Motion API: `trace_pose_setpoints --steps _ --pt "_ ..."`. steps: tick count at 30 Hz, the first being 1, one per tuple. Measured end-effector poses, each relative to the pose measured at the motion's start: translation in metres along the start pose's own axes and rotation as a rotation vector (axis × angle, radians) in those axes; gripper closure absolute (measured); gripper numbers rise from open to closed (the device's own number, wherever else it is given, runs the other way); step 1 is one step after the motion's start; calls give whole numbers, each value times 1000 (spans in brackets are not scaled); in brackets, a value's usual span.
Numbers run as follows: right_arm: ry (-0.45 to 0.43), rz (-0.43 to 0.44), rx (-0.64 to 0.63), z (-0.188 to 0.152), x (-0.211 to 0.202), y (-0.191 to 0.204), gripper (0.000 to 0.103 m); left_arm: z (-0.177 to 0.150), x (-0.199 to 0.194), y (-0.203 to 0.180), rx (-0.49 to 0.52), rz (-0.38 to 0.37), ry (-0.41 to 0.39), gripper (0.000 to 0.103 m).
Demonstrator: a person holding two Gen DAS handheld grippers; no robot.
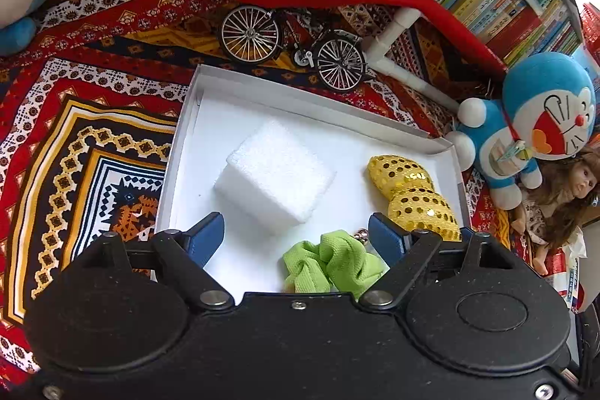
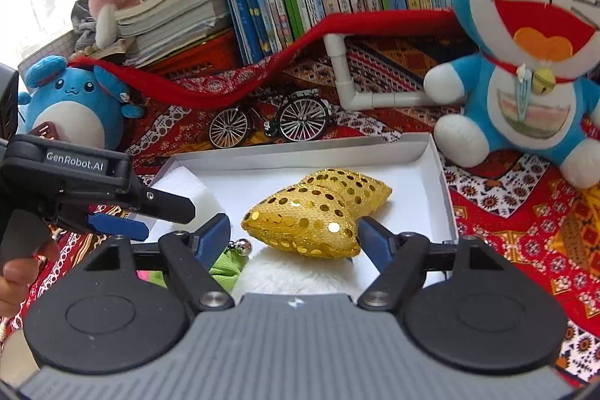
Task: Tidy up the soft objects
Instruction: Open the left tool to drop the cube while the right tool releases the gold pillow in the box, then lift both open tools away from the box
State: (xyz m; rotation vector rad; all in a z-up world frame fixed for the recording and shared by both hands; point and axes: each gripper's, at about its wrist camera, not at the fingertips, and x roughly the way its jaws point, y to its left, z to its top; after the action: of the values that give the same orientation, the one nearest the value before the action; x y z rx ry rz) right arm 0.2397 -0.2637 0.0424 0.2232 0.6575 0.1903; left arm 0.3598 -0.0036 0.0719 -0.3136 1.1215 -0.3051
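Your left gripper point(image 1: 296, 231) hangs over the white box point(image 1: 307, 100), jaws spread, nothing between them. In the box lie the foam cube point(image 1: 275, 177), the gold bow point(image 1: 412, 192) and the green scrunchie point(image 1: 330, 263) right at your fingertips. Your right gripper point(image 2: 294, 237) also has its jaws apart, gripping nothing, with the gold bow just ahead. "GenRobot.AI" is printed on the left gripper's side. The book spines' writing is too small to read. A toy bicycle point(image 1: 292, 47) stands behind the box.
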Motion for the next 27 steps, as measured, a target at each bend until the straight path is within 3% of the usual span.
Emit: trace_pose_setpoints --steps 11,27 --pt "-66 5 -74 -5 -41 14 14 -16 -26 -9 26 -43 -32 20" --pt "-187 48 -151 -25 -110 28 9 -63 -91 -14 115 -97 -152 20"
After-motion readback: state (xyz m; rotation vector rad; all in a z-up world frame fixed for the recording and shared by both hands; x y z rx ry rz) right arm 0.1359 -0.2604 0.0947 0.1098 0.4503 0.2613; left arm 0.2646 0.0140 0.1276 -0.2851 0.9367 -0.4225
